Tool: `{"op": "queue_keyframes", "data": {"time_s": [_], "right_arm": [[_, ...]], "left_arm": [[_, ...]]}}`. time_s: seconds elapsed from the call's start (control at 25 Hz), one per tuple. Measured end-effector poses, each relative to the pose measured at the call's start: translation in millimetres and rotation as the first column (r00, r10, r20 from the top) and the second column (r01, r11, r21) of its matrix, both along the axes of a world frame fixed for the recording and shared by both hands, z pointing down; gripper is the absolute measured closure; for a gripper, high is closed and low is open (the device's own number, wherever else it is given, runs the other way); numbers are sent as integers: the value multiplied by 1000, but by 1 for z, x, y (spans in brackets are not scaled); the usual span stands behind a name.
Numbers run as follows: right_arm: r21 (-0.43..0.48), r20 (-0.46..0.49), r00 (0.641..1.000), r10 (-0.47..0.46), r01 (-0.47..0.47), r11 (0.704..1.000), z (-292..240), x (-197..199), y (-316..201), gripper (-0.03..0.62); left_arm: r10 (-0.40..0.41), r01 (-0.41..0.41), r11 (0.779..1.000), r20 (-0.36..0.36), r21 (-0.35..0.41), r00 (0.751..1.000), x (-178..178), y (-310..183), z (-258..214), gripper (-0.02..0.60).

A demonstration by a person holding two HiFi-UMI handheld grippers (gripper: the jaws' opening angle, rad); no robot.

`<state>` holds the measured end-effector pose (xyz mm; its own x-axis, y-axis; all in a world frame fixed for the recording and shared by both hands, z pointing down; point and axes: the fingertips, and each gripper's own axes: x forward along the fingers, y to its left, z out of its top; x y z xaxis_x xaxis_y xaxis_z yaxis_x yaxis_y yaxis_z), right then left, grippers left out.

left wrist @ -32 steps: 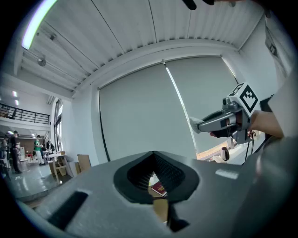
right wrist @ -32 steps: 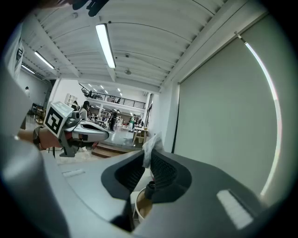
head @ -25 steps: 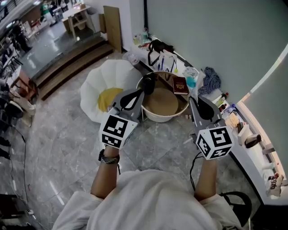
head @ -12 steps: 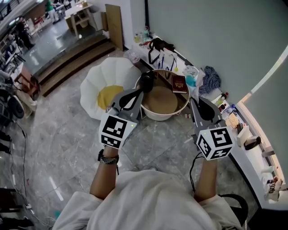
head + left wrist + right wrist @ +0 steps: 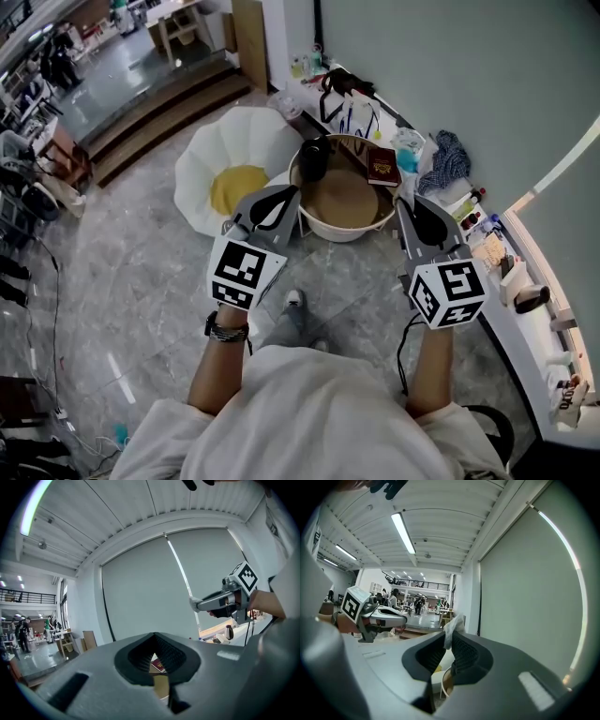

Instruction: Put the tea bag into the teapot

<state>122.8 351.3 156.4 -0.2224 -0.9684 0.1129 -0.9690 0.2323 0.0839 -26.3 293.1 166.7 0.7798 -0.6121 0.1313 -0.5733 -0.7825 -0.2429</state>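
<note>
A dark teapot (image 5: 312, 159) stands at the left of a small round table (image 5: 343, 231) with a white rim and a tan top. My right gripper (image 5: 402, 202) is held just off the table's near right rim, shut on a white tea bag (image 5: 453, 624) that sticks up from its tips. From the left gripper view the same tea bag (image 5: 194, 603) shows as a white scrap at the right gripper's nose. My left gripper (image 5: 292, 191) hovers at the near left rim, close to the teapot, its jaws together with nothing in them.
A red booklet (image 5: 382, 167) lies on the table's far right. A white flower-shaped cushion with a yellow centre (image 5: 234, 183) lies on the floor to the left. A low ledge (image 5: 487, 248) crowded with bottles, bags and a blue cloth (image 5: 450, 155) runs along the wall. Wooden steps (image 5: 159, 112) rise far left.
The person has stepped toward the table; a shoe now shows on the floor below. Both grippers have come up to the table's near rim. The tea bag stays gripped.
</note>
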Motion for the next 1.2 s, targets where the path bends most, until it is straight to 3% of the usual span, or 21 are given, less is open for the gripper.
{"op": "queue_keyframes", "data": {"time_s": [0.32, 1.2], "right_arm": [[-1, -15, 1000, -1, 1, 1000, 3, 5, -25, 549], [5, -21, 998, 61, -61, 998, 5, 37, -165, 549]], "left_arm": [[6, -6, 1000, -8, -8, 1000, 6, -25, 7, 577], [35, -36, 999, -15, -31, 999, 33, -180, 17, 577]]}}
